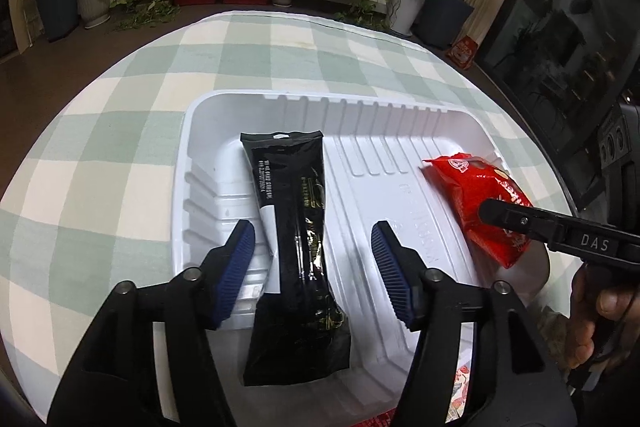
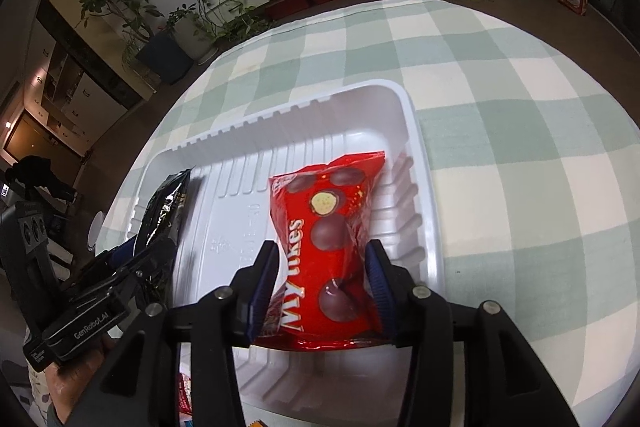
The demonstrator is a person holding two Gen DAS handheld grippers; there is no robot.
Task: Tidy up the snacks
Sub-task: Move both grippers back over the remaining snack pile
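Both packs lie lengthwise in the white tray [image 1: 400, 115] on the counter; my left gripper [image 1: 314, 269] stands open astride the black pack [image 1: 296, 227]; my right gripper [image 2: 320, 281] brackets the red pack [image 2: 324, 227], pads slackened, barely off it.

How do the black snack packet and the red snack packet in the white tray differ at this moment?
The black packet is long and narrow, dark with small gold print; the red packet is shorter and broader, printed with chocolate balls. The black packet lies toward the tray's left side, between the left gripper's open pads and clear of both; the red one lies by the right wall, between the right gripper's pads. Both lie flat in the white tray.
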